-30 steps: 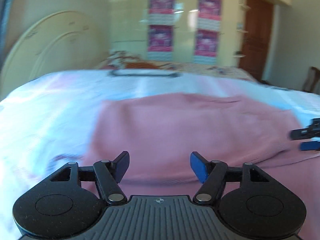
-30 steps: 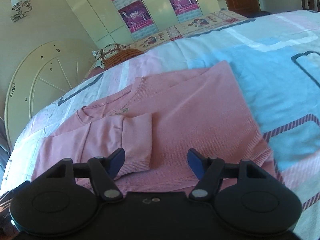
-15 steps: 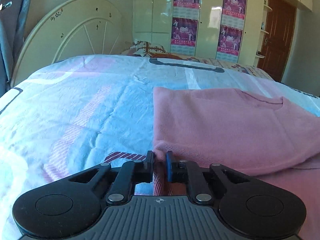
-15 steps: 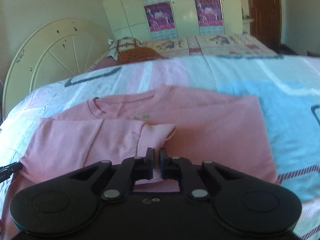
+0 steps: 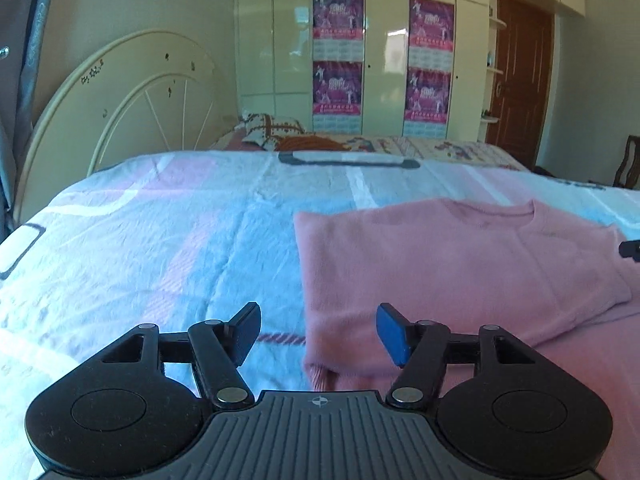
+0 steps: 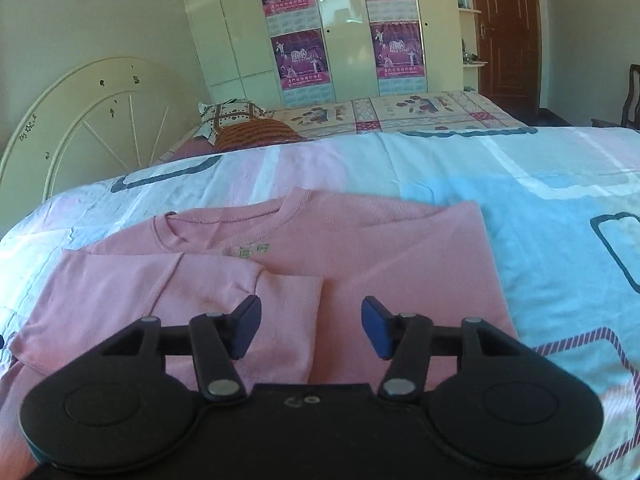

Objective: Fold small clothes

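Observation:
A pink long-sleeved top (image 6: 360,248) lies flat on the bed, neckline away from me, with its left side and sleeve (image 6: 192,300) folded over onto the body. In the left wrist view the top (image 5: 460,264) fills the right half, its folded edge running toward the gripper. My left gripper (image 5: 318,334) is open and empty, just above the near folded corner. My right gripper (image 6: 311,332) is open and empty above the folded sleeve cuff. The tip of the right gripper (image 5: 631,249) shows at the left wrist view's right edge.
The bed has a pale blue and pink patterned cover (image 5: 160,248). Pillows (image 6: 240,124) and a round cream headboard (image 5: 132,112) lie at the far left. A wardrobe with posters (image 6: 340,32) and a brown door (image 6: 506,28) stand behind.
Half a second ago both grippers were shut on the top's fabric. Both have now opened and let it go. The sleeve lies flatter on the body.

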`<action>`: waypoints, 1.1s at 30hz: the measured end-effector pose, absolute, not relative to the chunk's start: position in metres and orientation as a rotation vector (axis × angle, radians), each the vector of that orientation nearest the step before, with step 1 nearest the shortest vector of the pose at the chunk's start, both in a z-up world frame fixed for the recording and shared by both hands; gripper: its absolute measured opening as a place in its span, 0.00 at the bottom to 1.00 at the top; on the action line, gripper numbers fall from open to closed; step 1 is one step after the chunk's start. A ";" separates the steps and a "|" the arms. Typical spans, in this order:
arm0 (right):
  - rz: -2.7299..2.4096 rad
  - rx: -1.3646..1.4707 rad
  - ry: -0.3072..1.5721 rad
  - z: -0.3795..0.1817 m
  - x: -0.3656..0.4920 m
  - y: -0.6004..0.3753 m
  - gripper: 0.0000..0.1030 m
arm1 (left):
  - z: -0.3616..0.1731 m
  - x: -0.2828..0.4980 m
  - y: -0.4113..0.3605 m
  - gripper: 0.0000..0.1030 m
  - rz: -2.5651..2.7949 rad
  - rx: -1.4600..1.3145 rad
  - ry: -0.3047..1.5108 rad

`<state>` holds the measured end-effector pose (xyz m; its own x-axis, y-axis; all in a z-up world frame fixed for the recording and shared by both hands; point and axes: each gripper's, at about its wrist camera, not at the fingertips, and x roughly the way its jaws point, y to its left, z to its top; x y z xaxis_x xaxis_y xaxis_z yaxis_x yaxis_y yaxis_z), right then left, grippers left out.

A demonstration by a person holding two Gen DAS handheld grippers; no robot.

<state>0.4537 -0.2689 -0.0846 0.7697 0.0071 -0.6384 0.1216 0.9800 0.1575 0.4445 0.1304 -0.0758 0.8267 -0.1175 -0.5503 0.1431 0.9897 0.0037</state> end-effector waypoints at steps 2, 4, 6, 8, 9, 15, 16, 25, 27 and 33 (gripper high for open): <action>-0.050 0.256 0.716 -0.090 0.472 -0.279 0.36 | -0.074 0.467 0.120 0.61 -0.165 0.040 0.575; -0.061 0.296 0.739 -0.099 0.491 -0.286 0.34 | -0.078 0.491 0.107 0.61 -0.199 0.045 0.563; -0.059 0.325 0.768 -0.108 0.505 -0.289 0.34 | -0.086 0.514 0.097 0.61 -0.222 0.040 0.590; -0.032 0.316 0.787 -0.113 0.511 -0.285 0.34 | -0.096 0.532 0.091 0.61 -0.245 0.034 0.630; -0.014 0.293 0.792 -0.113 0.511 -0.281 0.23 | -0.104 0.540 0.088 0.61 -0.242 0.038 0.653; -0.048 0.071 0.648 -0.095 0.497 -0.258 0.07 | -0.125 0.539 0.097 0.61 -0.202 0.048 0.660; -0.062 0.069 0.653 -0.096 0.499 -0.260 0.09 | -0.123 0.539 0.098 0.61 -0.200 0.052 0.668; 0.033 0.079 0.699 -0.099 0.529 -0.224 0.29 | -0.111 0.595 0.082 0.61 -0.224 0.070 0.676; 0.078 0.049 0.724 -0.105 0.539 -0.209 0.27 | -0.117 0.609 0.087 0.61 -0.187 0.058 0.683; -0.010 0.036 0.762 -0.110 0.547 -0.207 0.28 | -0.110 0.597 0.096 0.64 -0.113 0.005 0.716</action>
